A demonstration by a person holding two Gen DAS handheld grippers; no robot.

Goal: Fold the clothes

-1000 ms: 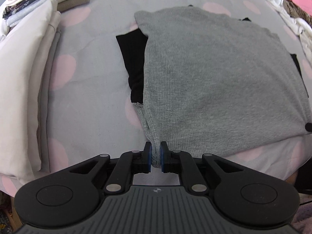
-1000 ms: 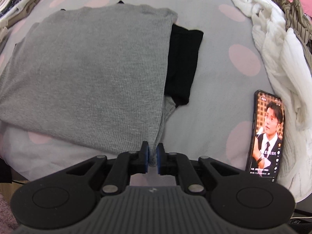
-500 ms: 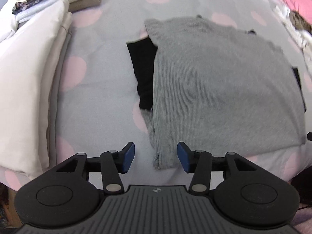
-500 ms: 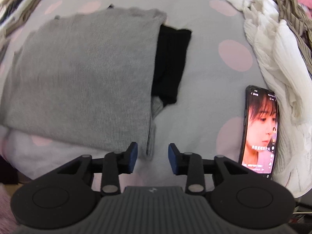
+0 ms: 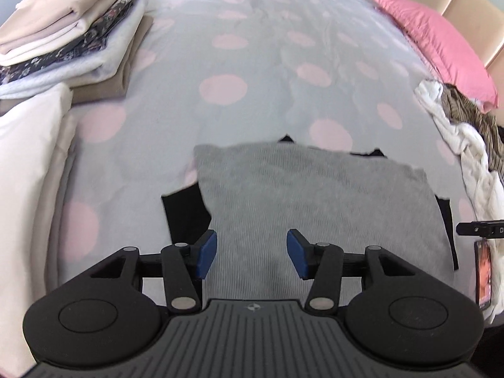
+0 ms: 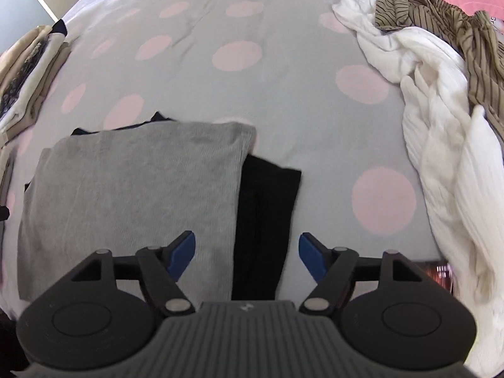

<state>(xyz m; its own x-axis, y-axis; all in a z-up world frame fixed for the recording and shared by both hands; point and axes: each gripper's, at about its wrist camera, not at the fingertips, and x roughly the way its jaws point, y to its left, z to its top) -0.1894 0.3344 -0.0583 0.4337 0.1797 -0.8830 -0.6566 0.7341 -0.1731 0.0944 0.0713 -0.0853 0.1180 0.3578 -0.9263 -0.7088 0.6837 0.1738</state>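
A grey ribbed garment (image 5: 318, 208) (image 6: 132, 189) lies folded flat on the spotted bed sheet (image 5: 252, 63), with black sleeves sticking out at its left (image 5: 184, 217) and right (image 6: 264, 220) sides. My left gripper (image 5: 252, 253) hovers open above the garment's near left part, holding nothing. My right gripper (image 6: 247, 256) hovers open above the garment's right edge and the black sleeve, also holding nothing. The tip of the right gripper shows at the right edge of the left wrist view.
A stack of folded clothes (image 5: 69, 31) and a cream folded pile (image 5: 28, 189) lie at the left. Unfolded white (image 6: 441, 126) and striped brown (image 6: 456, 31) clothes are heaped at the right. A pink pillow (image 5: 438, 37) is far right. A phone (image 5: 483, 274) lies near the heap.
Both grippers opened and let go of the grey garment's near hem, then rose and tilted up, so the garment now lies free and more of the bed shows.
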